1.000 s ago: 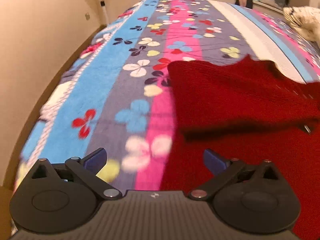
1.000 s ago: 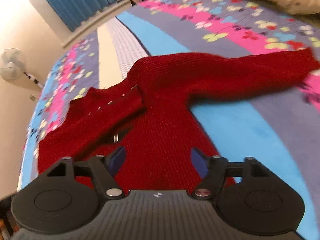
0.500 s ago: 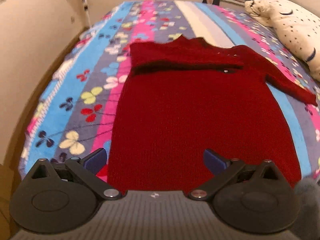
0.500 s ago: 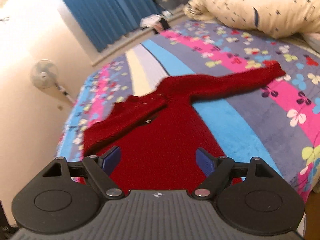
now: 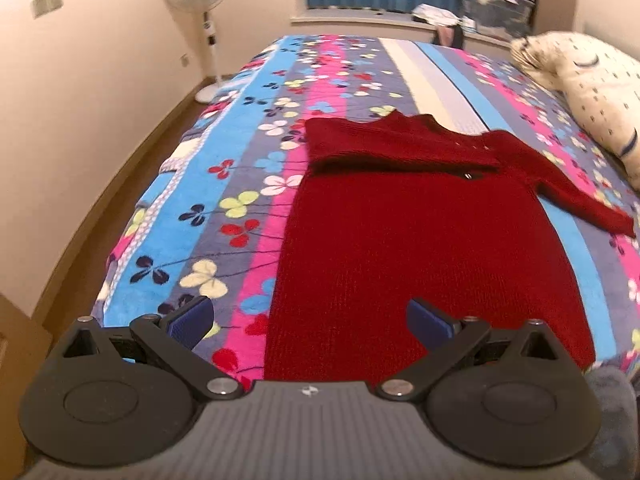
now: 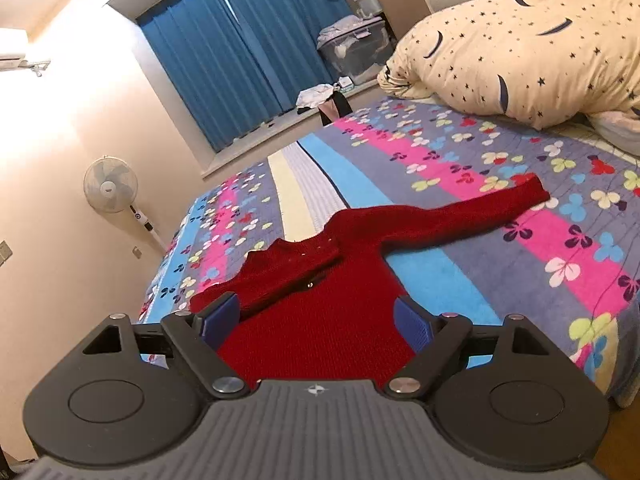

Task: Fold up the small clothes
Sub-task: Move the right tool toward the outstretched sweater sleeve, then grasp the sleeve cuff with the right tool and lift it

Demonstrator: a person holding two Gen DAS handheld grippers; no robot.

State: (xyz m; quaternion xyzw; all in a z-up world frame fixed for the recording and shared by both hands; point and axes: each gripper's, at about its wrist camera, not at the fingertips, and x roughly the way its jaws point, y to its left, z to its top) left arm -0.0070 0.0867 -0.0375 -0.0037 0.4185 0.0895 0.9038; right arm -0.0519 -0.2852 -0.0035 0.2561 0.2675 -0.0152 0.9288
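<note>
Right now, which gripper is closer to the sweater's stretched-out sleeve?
Right. The right gripper hovers over the sweater hem on that sleeve's side; the left gripper hovers at the opposite hem edge.

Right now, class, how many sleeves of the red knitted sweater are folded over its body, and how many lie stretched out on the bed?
1 folded sleeve lies across the red knitted sweater's chest; 1 outstretched sleeve lies on the floral striped blanket toward the star-patterned pillow.

You see a dark red sweater [image 5: 420, 240] on a blanket [image 5: 248, 168] striped blue, pink, grey and cream with clover flowers, a cream pillow [image 6: 520, 52] with dark stars and moons, and blue curtains [image 6: 232, 52].
</note>
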